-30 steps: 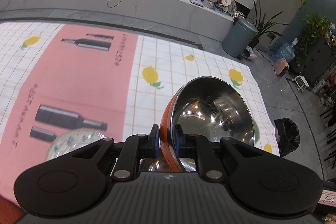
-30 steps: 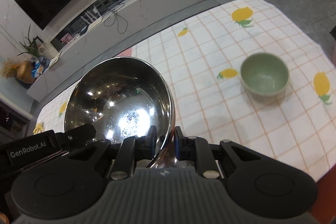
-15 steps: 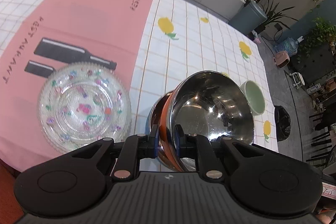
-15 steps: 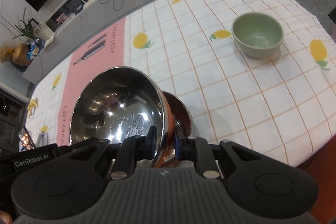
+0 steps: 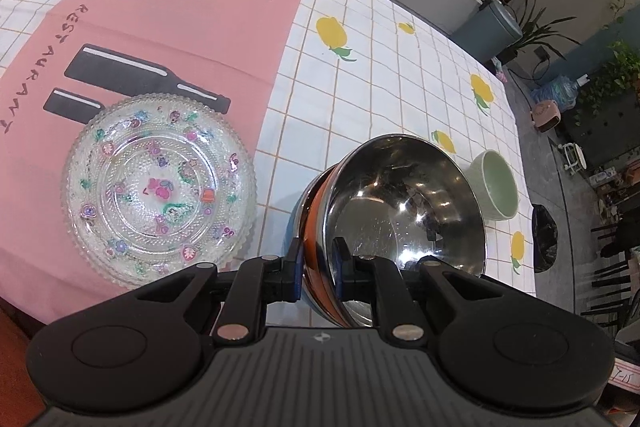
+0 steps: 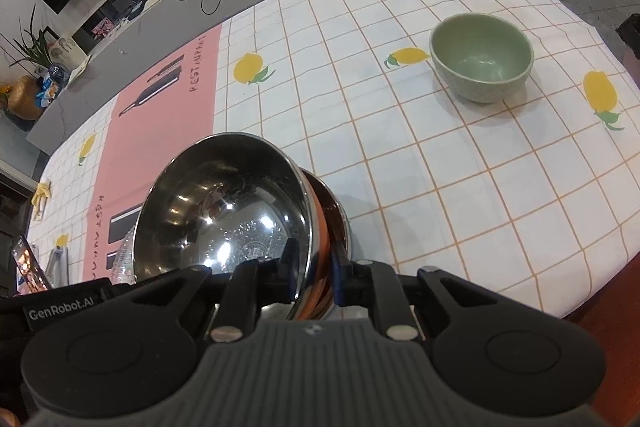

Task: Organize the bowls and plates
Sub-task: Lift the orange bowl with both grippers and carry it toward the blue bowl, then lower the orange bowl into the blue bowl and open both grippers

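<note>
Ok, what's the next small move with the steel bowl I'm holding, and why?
Probably level the steel bowl and settle it into the second bowl beneath. It is tilted, clamped at its rim by the left hand-held gripper, with the other rim showing just behind it.

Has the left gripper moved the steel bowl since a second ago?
Yes. The steel bowl, clamped by the left gripper, has dropped toward the tablecloth, now beside the glass plate.

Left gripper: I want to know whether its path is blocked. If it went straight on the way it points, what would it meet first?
The left gripper is already shut on the rim of the steel bowl, so that comes first. Beyond it lies the checked tablecloth; the green bowl sits off to the right, though depth is unclear.
</note>
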Action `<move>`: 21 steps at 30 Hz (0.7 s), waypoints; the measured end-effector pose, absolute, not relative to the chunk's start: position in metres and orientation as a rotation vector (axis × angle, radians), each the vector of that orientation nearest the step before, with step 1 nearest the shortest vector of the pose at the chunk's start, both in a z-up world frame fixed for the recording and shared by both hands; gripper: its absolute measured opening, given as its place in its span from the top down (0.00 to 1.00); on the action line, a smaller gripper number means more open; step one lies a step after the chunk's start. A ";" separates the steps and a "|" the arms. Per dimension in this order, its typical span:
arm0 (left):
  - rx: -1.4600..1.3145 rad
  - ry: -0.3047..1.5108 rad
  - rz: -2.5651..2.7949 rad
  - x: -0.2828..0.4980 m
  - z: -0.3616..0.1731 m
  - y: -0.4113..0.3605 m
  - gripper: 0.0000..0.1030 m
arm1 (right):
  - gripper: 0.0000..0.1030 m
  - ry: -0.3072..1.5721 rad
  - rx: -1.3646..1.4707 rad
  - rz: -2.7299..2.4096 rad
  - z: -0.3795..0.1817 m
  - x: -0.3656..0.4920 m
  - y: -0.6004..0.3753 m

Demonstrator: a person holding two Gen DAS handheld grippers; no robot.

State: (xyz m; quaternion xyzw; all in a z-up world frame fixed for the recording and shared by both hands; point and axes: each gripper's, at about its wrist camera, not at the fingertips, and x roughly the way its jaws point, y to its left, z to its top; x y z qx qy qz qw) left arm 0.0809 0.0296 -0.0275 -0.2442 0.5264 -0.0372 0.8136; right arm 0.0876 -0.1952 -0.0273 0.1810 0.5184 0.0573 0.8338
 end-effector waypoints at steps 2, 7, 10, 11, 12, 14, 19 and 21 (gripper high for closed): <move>-0.526 1.124 -0.082 0.081 -0.029 0.030 0.84 | 0.86 1.099 0.381 0.124 -0.028 0.087 -0.194; -0.518 1.122 -0.090 0.083 -0.029 0.029 0.84 | 0.81 1.086 0.385 0.115 -0.027 0.087 -0.196; -0.518 1.122 -0.093 0.083 -0.029 0.029 0.82 | 0.78 1.078 0.383 0.121 -0.024 0.087 -0.196; -0.517 1.122 -0.094 0.084 -0.029 0.028 0.82 | 0.77 1.077 0.384 0.124 -0.024 0.087 -0.196; -0.516 1.123 -0.096 0.084 -0.029 0.028 0.82 | 0.77 1.075 0.385 0.126 -0.024 0.086 -0.197; -0.516 1.121 -0.098 0.084 -0.029 0.029 0.82 | 0.74 1.069 0.384 0.126 -0.022 0.086 -0.196; -0.530 1.091 -0.096 0.084 -0.026 0.032 0.83 | 0.71 1.006 0.305 0.108 -0.009 0.081 -0.193; -0.533 1.085 -0.095 0.084 -0.024 0.033 0.83 | 0.71 0.989 0.287 0.113 -0.006 0.080 -0.193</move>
